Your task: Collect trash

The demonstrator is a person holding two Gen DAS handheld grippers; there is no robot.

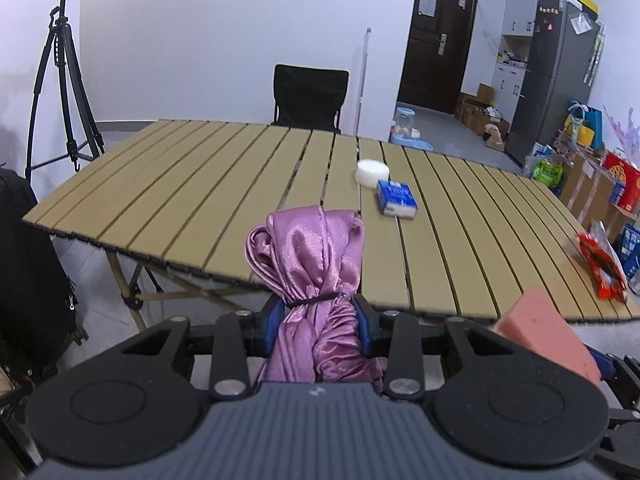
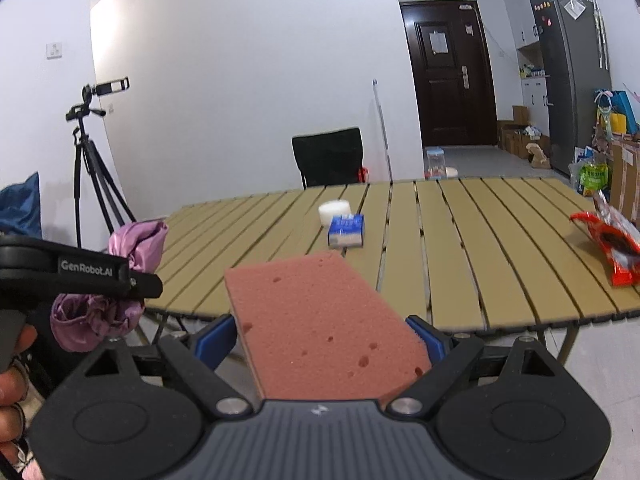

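Observation:
My left gripper (image 1: 320,320) is shut on a bundled purple satin bag (image 1: 312,256) tied with a black band, held just before the near edge of the slatted table (image 1: 180,184). My right gripper (image 2: 320,340) is shut on a pink sponge (image 2: 316,320), held in front of the table (image 2: 480,240). The sponge also shows in the left wrist view (image 1: 548,336), and the purple bag in the right wrist view (image 2: 136,244). On the table lie a white round piece (image 1: 372,172), a blue carton (image 1: 396,198) and a red snack wrapper (image 1: 600,264).
A black chair (image 1: 310,96) stands behind the table. A camera tripod (image 1: 60,80) stands at the left, a black suitcase (image 1: 28,264) near left. A fridge (image 1: 556,76), boxes and bags line the right wall. A dark door (image 2: 450,72) is at the back.

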